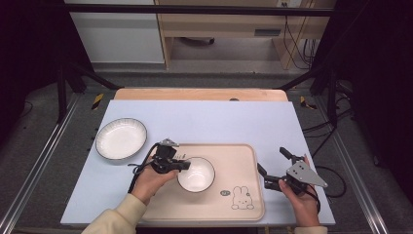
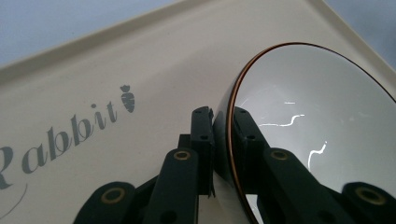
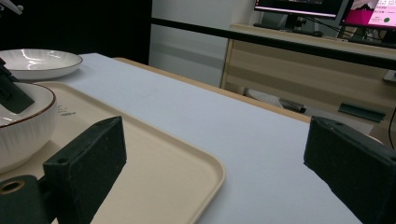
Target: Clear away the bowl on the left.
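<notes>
The left gripper (image 1: 184, 165) pinches the rim of the small white bowl (image 1: 197, 174) — one jaw inside, one outside — on the cream tray (image 1: 243, 165). The right gripper (image 1: 272, 168) hangs just off the tray's right edge, jaws spread wide, holding nothing. A white plate (image 1: 121, 138) lies on the table (image 1: 204, 122), left of the tray.

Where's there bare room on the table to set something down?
Bare mat runs along the far side, behind the tray and right of the plate. The tray's near right, around the rabbit print, is free too. It is crowded at the bowl, where the left gripper grips its rim.
</notes>
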{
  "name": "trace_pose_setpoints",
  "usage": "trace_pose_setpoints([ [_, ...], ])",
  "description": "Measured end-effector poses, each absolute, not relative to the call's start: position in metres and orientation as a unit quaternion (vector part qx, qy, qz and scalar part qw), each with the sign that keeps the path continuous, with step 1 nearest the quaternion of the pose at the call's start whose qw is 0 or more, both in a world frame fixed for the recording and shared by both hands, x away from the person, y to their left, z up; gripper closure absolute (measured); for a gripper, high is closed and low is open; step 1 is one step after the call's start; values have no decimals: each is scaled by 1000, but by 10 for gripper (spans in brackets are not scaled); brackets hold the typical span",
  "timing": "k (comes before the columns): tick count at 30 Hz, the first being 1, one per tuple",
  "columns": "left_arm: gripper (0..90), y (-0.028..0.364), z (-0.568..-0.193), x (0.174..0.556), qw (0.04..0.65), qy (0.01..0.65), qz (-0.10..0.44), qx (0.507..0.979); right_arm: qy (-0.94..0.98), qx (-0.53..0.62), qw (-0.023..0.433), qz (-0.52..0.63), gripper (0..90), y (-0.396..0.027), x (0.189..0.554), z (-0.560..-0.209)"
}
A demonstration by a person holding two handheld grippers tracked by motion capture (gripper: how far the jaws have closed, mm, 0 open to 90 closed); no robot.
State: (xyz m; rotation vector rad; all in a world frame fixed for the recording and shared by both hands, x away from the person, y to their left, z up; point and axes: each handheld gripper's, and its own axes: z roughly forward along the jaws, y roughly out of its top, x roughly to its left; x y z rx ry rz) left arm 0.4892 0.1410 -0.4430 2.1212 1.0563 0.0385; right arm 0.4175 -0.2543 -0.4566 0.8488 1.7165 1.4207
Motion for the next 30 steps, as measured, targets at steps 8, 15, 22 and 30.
trace_pose_setpoints([
  [8, 747, 143, -441, 486, 381, 394, 43, 835, 669, 331, 369, 553, 59, -254, 417, -457],
  [15, 657, 144, -437, 485, 389, 368, 78, 841, 670, 332, 368, 552, 59, -254, 418, -457],
  [22, 529, 145, -434, 484, 409, 354, 95, 836, 671, 332, 368, 551, 60, -254, 417, -457],
  [30, 330, 143, -434, 482, 428, 335, 103, 833, 672, 333, 367, 551, 60, -254, 417, -457],
])
